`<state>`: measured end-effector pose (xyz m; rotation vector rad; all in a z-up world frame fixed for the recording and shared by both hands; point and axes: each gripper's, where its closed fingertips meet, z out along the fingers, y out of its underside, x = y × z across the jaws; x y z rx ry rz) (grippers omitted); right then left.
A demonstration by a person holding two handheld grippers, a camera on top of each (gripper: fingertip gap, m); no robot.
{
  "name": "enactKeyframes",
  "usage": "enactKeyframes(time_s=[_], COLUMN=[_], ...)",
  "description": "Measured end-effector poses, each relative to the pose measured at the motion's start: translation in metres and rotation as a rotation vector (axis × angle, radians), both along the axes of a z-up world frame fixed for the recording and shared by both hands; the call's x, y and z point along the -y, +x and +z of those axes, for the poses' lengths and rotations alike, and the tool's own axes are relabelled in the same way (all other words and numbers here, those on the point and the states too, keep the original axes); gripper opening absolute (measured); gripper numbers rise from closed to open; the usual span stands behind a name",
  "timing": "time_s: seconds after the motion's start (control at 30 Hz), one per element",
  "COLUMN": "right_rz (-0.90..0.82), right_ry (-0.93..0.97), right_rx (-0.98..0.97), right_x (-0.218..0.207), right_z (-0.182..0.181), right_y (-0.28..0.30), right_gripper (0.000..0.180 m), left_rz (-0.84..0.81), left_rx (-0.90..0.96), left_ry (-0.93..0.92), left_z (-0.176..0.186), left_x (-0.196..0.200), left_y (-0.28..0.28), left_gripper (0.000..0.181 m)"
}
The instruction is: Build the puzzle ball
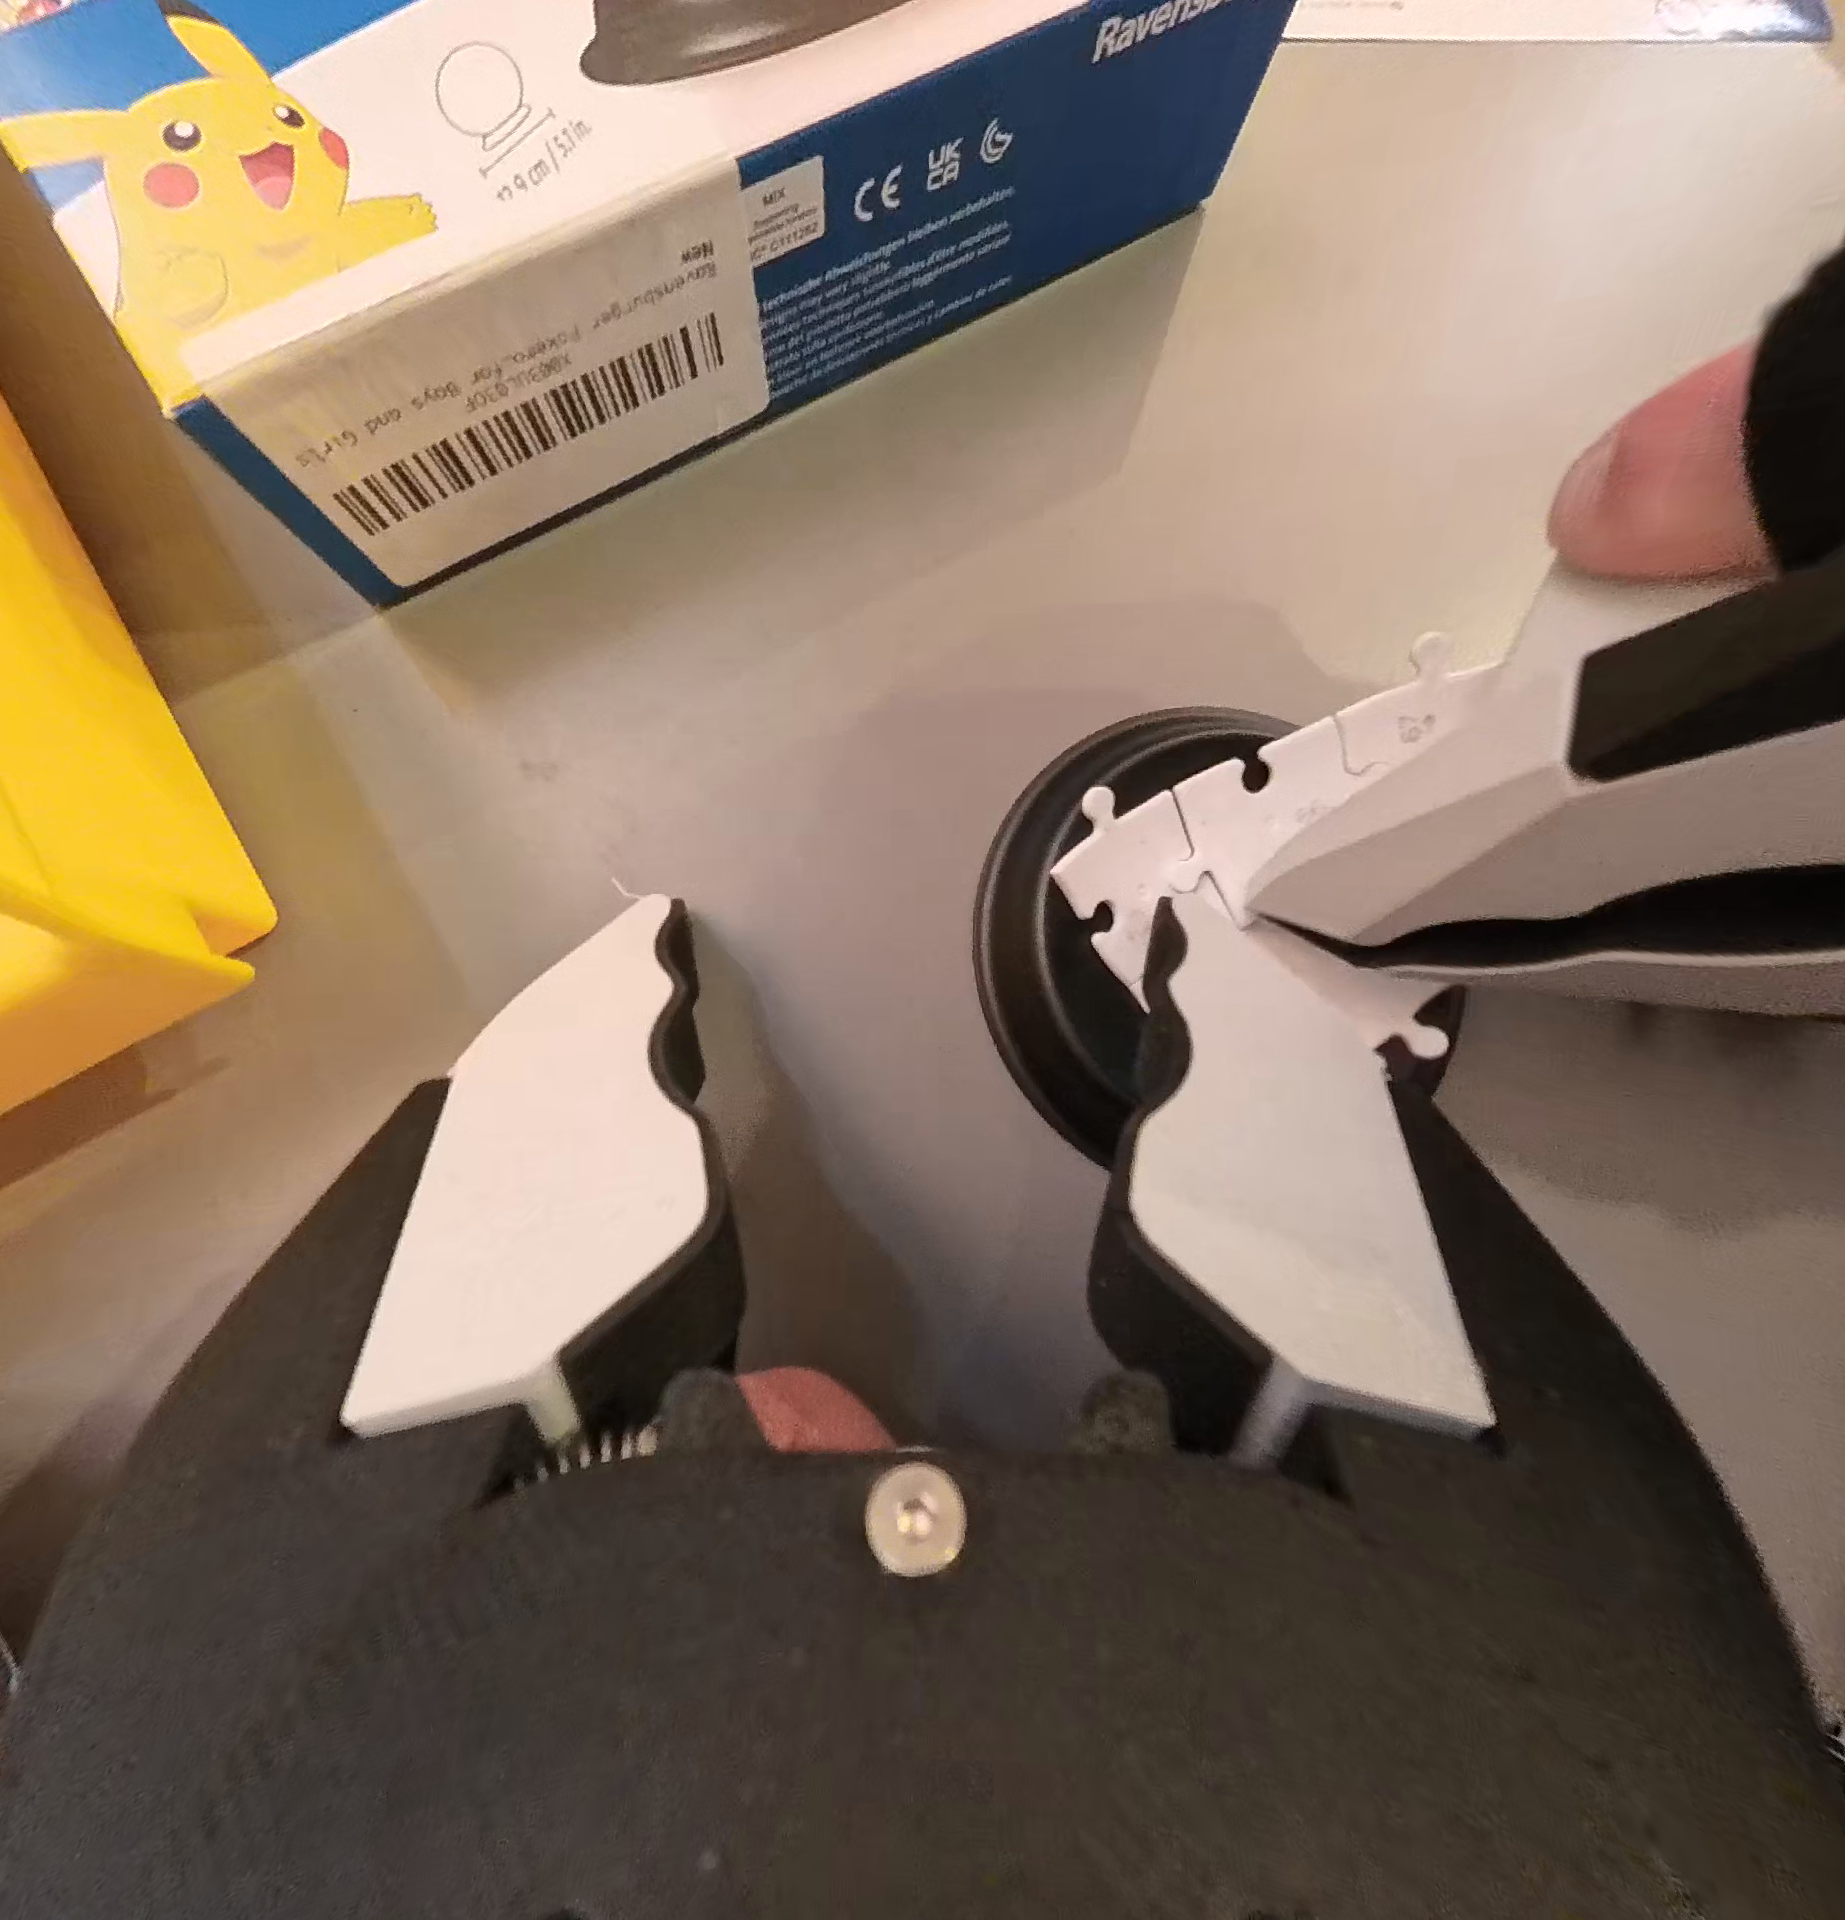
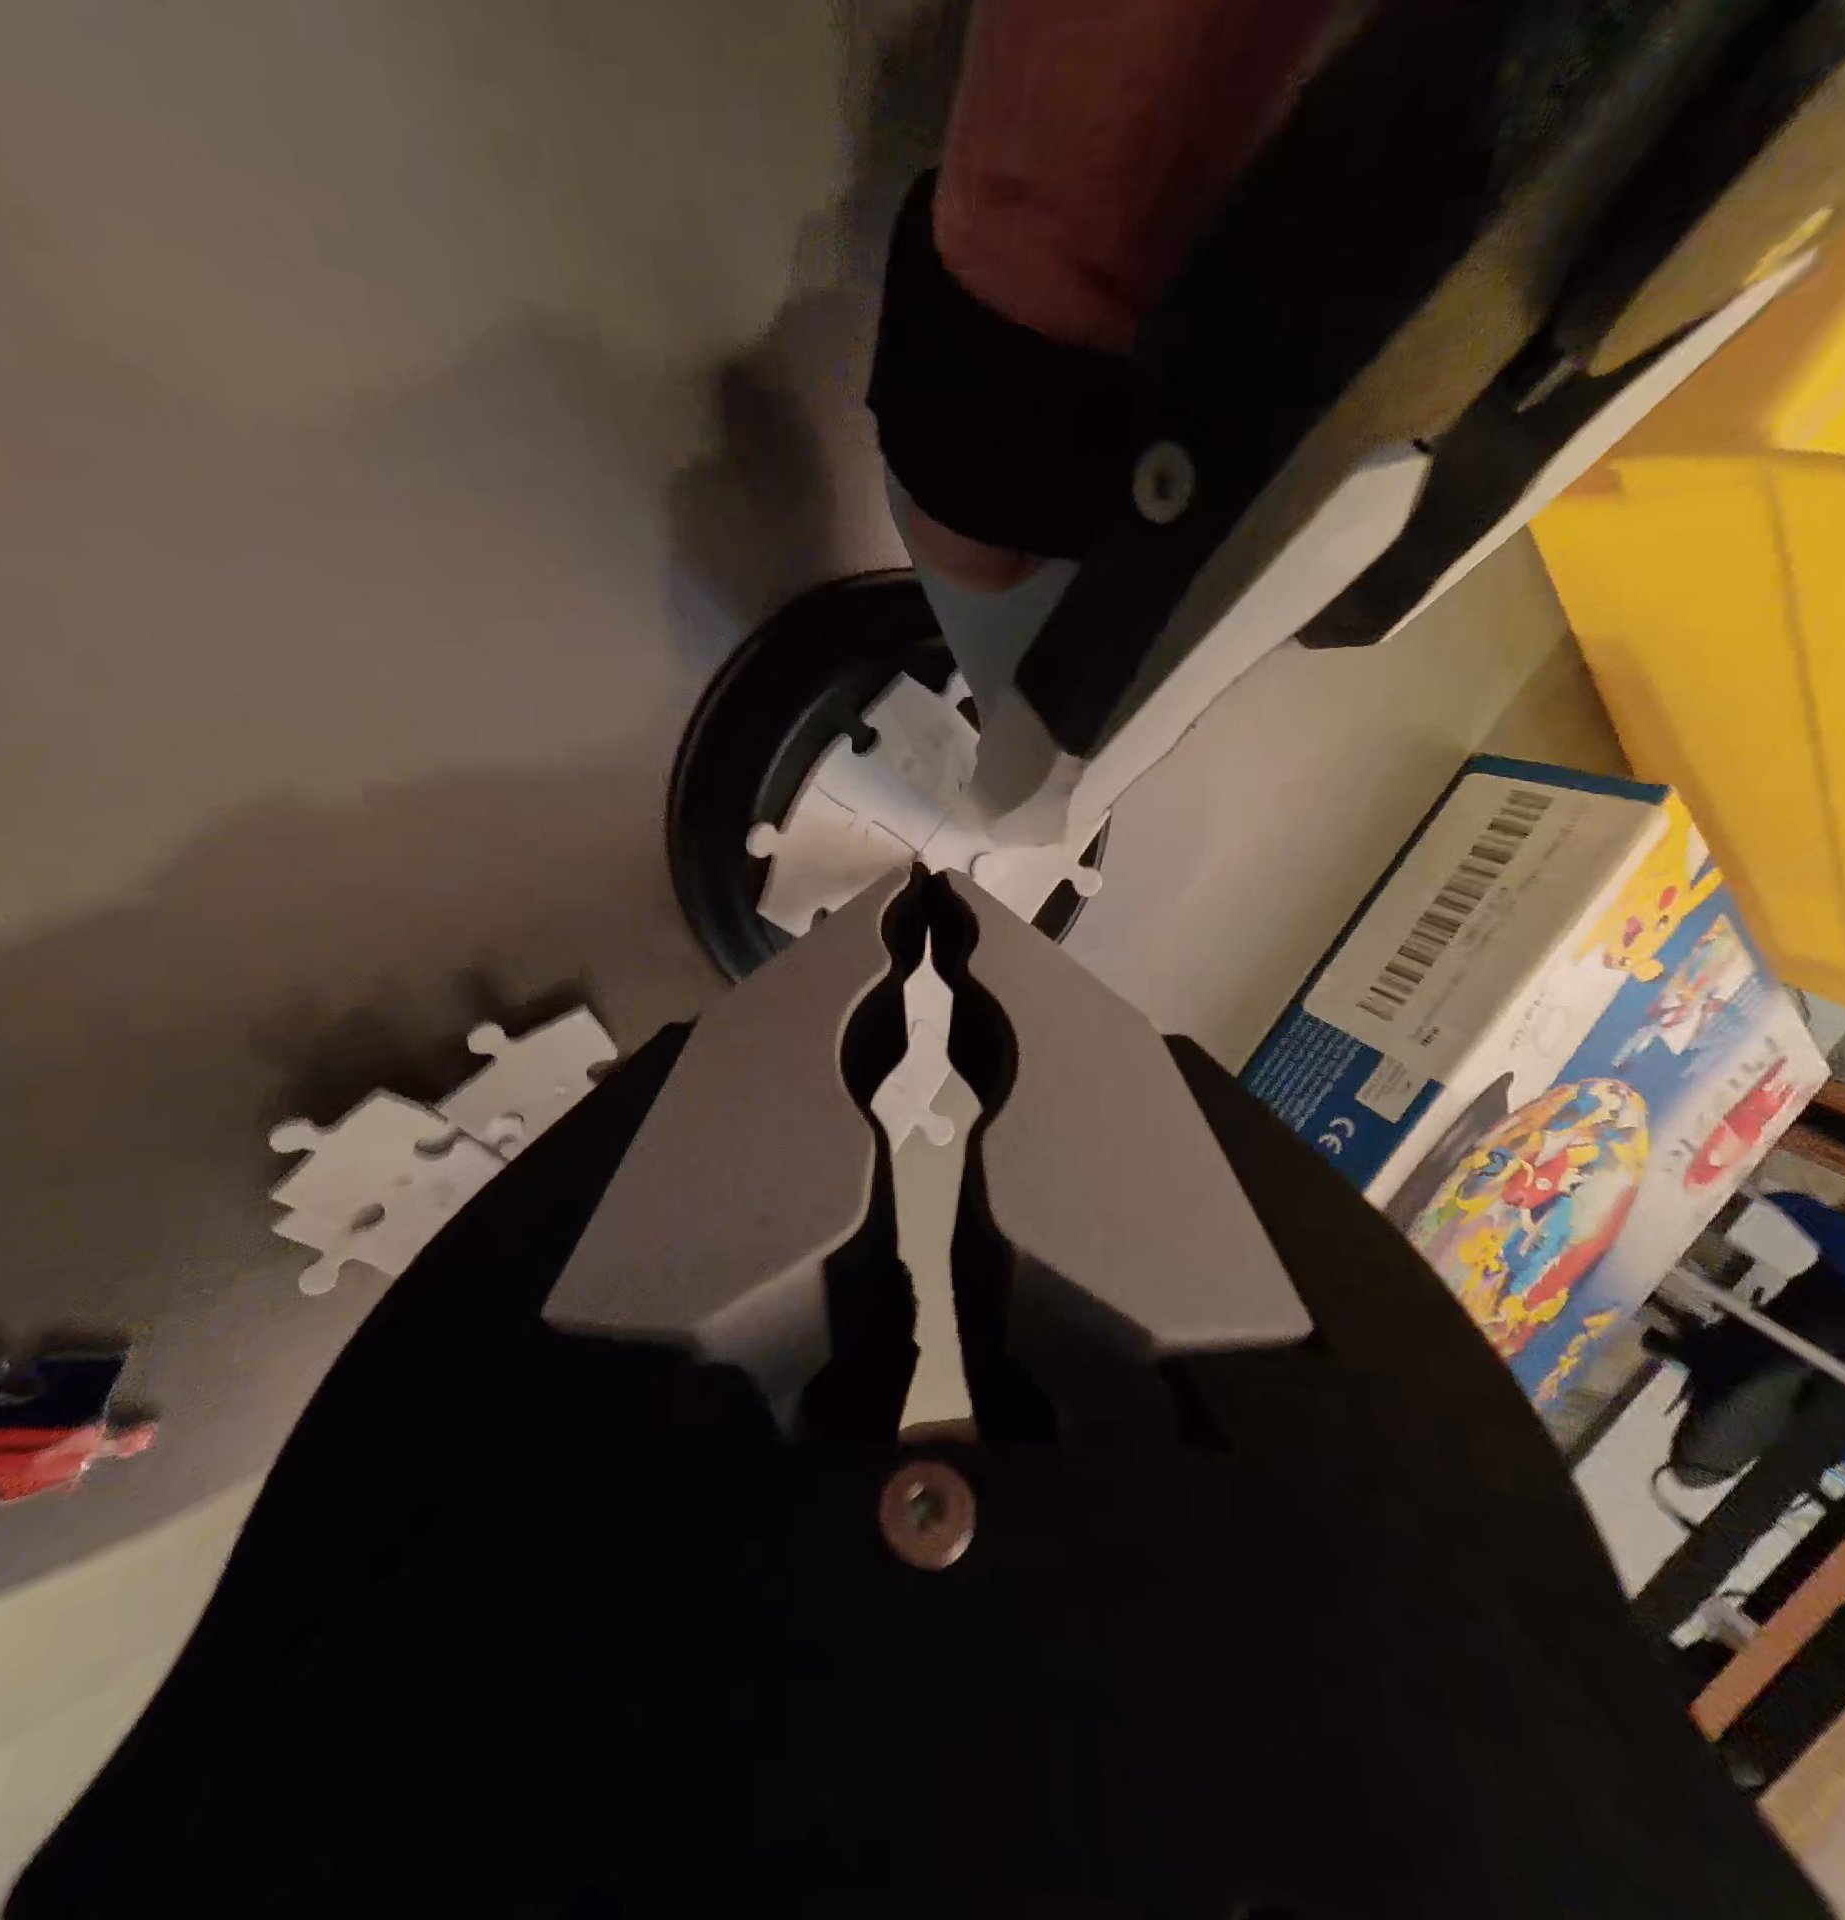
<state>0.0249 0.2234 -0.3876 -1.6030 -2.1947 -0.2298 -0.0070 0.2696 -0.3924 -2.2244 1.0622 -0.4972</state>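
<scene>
Puzzle box (image 1: 482, 208), far left on tabletop:
- white sticker (image 1: 523, 405) wrapped over the near corner, with a black barcode, a code line and a line of small grey print
- blue side panel (image 1: 897, 239) with white brand lettering, a row of white marks, a small white label and blocks of fine print, all blurred
- ball outline (image 1: 478, 94) on the lid, with a size note under it

Puzzle pieces (image 1: 1313, 769): white backs carry tiny grey numerals, too faint to make out.

Right wrist view: same box (image 2: 1624, 1049), sticker (image 2: 1448, 925) and barcode visible.

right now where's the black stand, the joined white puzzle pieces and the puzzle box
black stand (image 1: 1022, 935), left wrist view, on its left rim
joined white puzzle pieces (image 1: 1126, 862), left wrist view, on the end piece's blank back
puzzle box (image 1: 544, 260), left wrist view, on its white top face
</scene>
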Motion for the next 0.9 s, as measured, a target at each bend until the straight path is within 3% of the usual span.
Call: enactKeyframes(time_s=[0.07, 0.23, 0.5, 0.6, 0.67, 0.77, 0.9], right_rz=[-0.06, -0.313, -0.518, -0.527, -0.513, -0.514, -0.541], right_ry=[-0.021, -0.282, -0.521, -0.457, -0.373, -0.398, -0.379], right_rx=[-0.014, -0.111, -0.291, -0.321, -0.231, -0.245, -0.36], right_x=[0.0, -0.001, 0.001, -0.007, -0.012, -0.009, -0.016], right_z=[0.0, -0.003, 0.004, 0.011, 0.002, 0.002, 0.028], right_y=[0.0, -0.004, -0.007, -0.005, 0.007, 0.002, 0.004], right_gripper=[0.0, 0.0, 0.0, 0.0, 0.0, 0.0, 0.0], left_rz=[0.0, -0.003, -0.007, -0.004, -0.005, -0.014, 0.001], left_rx=[0.002, 0.007, 0.015, 0.026, 0.024, 0.014, 0.047], left_ry=[0.0, -0.001, -0.004, -0.012, -0.012, -0.005, -0.002], left_z=[0.0, 0.0, 0.001, 0.001, 0.001, 0.001, 0.006], left_x=[0.0, 0.0, -0.001, -0.001, -0.001, 0.0, 0.001], left_y=[0.0, 0.0, 0.0, -0.001, 0.0, 0.001, -0.003], left_gripper=[0.082, 0.081, 0.08, 0.08, 0.079, 0.079, 0.077])
